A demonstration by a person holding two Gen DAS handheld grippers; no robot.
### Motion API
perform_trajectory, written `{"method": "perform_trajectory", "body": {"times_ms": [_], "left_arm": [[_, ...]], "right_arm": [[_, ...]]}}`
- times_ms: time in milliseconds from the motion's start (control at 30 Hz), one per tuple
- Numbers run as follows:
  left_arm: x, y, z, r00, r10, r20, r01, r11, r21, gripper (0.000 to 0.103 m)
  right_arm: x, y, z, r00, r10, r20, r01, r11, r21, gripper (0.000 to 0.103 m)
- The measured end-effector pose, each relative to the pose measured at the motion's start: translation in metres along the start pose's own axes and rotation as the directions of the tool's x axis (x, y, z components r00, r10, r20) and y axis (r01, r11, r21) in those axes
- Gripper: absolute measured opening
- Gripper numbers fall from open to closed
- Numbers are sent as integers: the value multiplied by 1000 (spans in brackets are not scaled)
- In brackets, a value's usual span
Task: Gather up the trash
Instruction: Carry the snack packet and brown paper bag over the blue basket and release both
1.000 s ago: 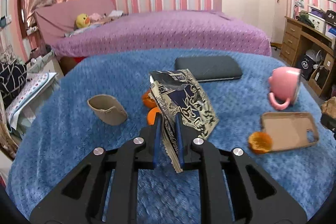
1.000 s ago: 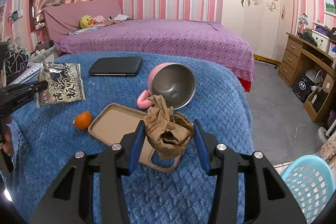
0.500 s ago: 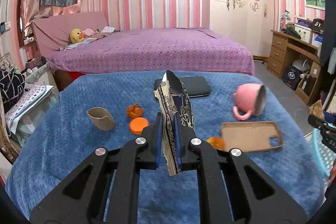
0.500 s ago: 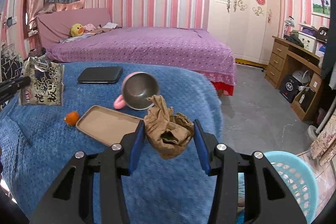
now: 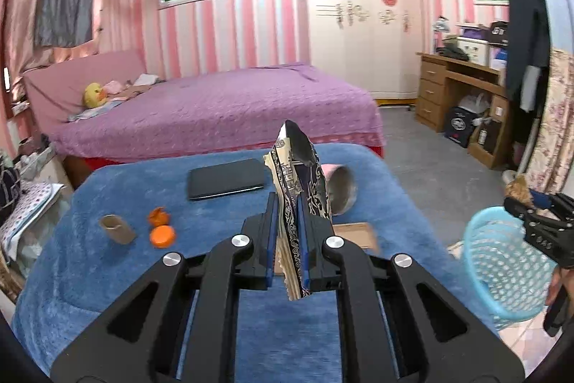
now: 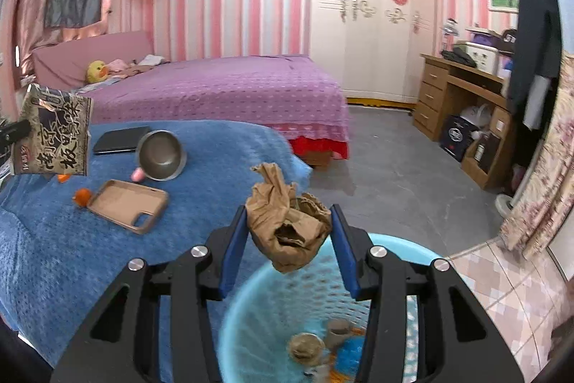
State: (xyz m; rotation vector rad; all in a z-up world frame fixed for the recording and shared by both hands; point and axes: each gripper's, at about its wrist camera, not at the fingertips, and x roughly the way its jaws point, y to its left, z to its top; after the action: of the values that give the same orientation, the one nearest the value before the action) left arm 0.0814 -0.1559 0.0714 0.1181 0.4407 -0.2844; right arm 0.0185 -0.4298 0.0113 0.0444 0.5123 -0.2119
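So both hands are loaded right now. The right tool [image 6: 288, 248] is partly open but clamped around a crumpled brown paper bag [image 6: 287, 225], hanging right above the light blue mesh basket [image 6: 401, 248] on the floor, which already has some scraps in the bottom. The left tool [image 5: 287, 239] is pinched fully down on a flat snack wrapper [image 5: 303, 182], held edge-up over the blue fuzzy table [image 5: 89, 261], with the basket off at about 3 o'clock from it.

If I were doing it: let the paper bag go only once it's centred over the rim, since it's light and springy and could bounce off the edge. Then swing the wrapper over and drop it low, because foil that thin flutters sideways.

Leftover stuff on the table, from the left tool: a cardboard tube [image 5: 116, 229] and orange peels [image 5: 162, 229] around 10 o'clock, soft and curled. The phone case [image 6: 128, 205], steel-lined pink mug [image 6: 161, 155] and dark tablet [image 5: 226, 178] look like keepers to me.
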Motion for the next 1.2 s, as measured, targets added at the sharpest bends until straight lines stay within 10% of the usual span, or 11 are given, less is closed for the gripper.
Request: {"method": "perform_trajectory", "body": {"times_ms": [833,933,1200], "left_arm": [[25,-213,-65,931,-322,-173,347,928,136,11],[36,-229,-70,923,-327,-201,357,924,138,17],[54,-219,-58,954,-253,-159,273,954,120,78]], "right_arm": [[-13,-133,-45,987,-134,-90,145,981,128,46],[-8,-133,-46,986,-132,-99,144,982,126,45],[-4,-131,-46,985,-138,-105,151,981,121,46]]}}
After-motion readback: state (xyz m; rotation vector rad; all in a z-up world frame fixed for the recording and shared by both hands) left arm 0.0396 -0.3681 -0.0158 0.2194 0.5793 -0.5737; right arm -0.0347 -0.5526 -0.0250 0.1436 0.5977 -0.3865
